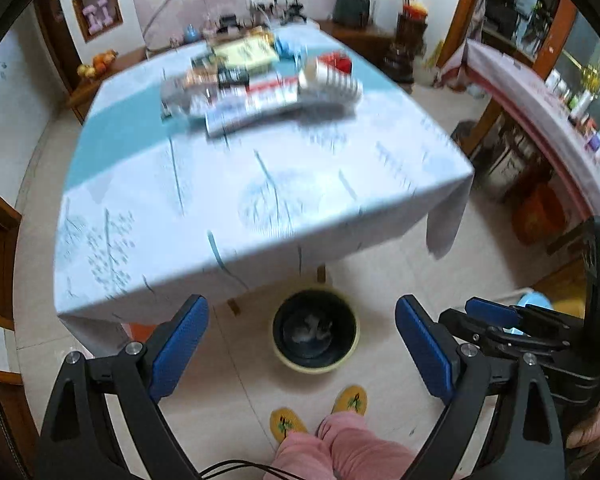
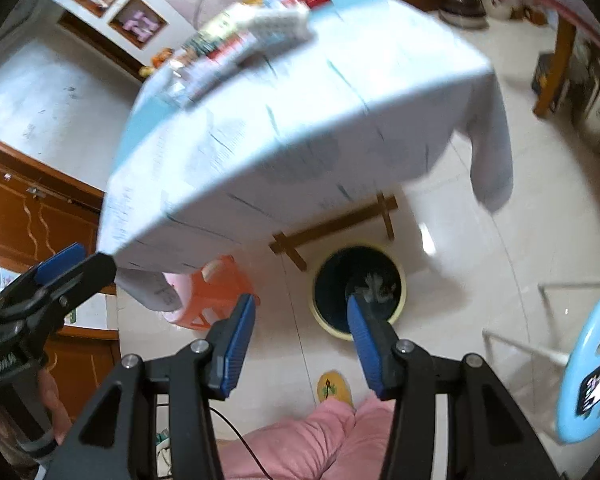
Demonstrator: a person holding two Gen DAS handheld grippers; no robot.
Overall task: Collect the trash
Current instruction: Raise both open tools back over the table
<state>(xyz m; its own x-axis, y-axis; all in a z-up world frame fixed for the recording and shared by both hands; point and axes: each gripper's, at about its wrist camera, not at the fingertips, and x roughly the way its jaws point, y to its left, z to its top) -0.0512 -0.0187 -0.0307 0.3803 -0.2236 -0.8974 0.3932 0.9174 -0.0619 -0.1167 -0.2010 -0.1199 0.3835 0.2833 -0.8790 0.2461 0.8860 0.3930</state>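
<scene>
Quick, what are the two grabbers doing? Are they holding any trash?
Left gripper: open, holding nothing.
Right gripper: open, holding nothing; the bin sits on the floor beyond it.

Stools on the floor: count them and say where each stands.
2. An orange stool stands under the table's near corner, partly hidden by the hanging tablecloth. A light blue stool stands at the right edge of the right wrist view. Others may be hidden behind the table.
</scene>
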